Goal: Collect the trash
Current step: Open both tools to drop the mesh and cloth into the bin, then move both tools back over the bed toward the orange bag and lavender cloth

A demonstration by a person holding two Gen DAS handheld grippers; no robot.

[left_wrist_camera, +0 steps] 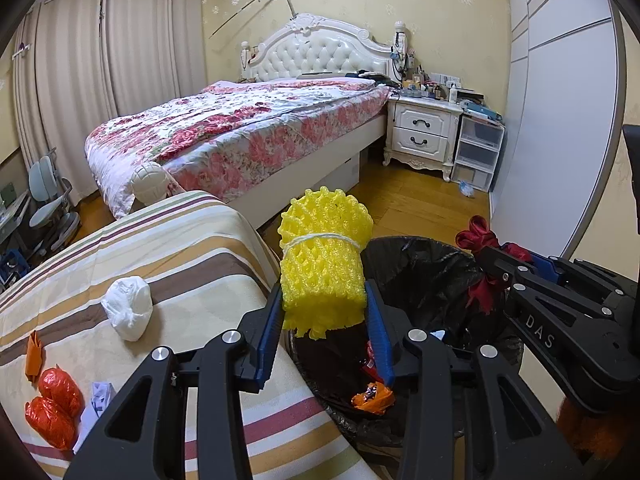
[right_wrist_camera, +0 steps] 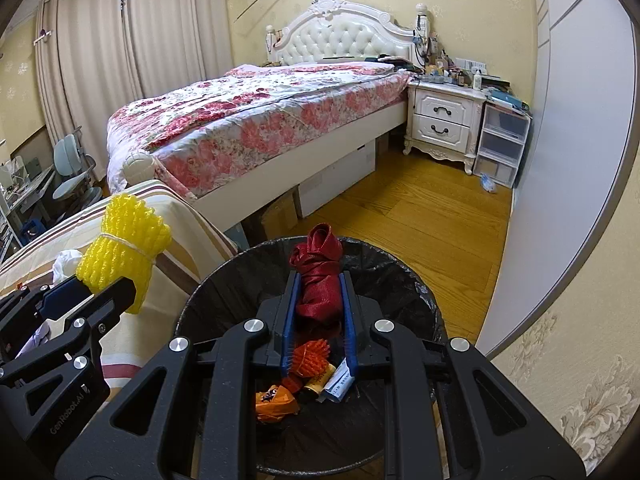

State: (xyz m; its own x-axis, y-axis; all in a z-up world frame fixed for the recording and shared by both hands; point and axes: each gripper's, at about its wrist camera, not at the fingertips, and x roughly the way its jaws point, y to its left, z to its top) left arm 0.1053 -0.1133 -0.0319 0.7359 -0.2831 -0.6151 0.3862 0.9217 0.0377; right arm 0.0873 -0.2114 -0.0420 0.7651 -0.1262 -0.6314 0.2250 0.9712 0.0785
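1. Hovering over the bin, the right gripper (right_wrist_camera: 319, 300) is clamped on a knotted red ribbon bundle (right_wrist_camera: 318, 272), its blue pads pressing both sides; the bundle hangs directly above the open mouth of the black-lined trash bin (right_wrist_camera: 224, 280). The step in hand looks like the drop. To do it well, I would open the jaws fully while centred over the liner, so that the soft fabric falls free and does not snag on the ribbed pads or drape over the rim.

2. The left gripper (left_wrist_camera: 325, 312) is closed on a yellow foam net roll (left_wrist_camera: 324, 264) tied with one white string. From its own camera the roll sits over the bin's near-left rim, beside the edge of the striped cover (left_wrist_camera: 192, 248). It seems best to carry it further over the liner before letting go, since the light foam could bounce off the rim to the floor.

3. Counted inside the bin, as the right wrist view shows: one orange foam net, one crumpled orange wrapper, one small dark cylinder, one pale packet. Anything underneath is hidden.

4. Counted on the striped cover, left to collect: one white crumpled tissue (left_wrist_camera: 128, 308), two orange plastic wads (left_wrist_camera: 54, 404), one folded orange paper (left_wrist_camera: 33, 356), one pale lilac scrap (left_wrist_camera: 100, 396), partly hidden behind the gripper.

5. Farther off: one floral-covered bed (left_wrist_camera: 240, 128), one white nightstand (left_wrist_camera: 424, 132) with two drawers, and one small bluish scrap on the wooden floor beside the clear drawer unit.
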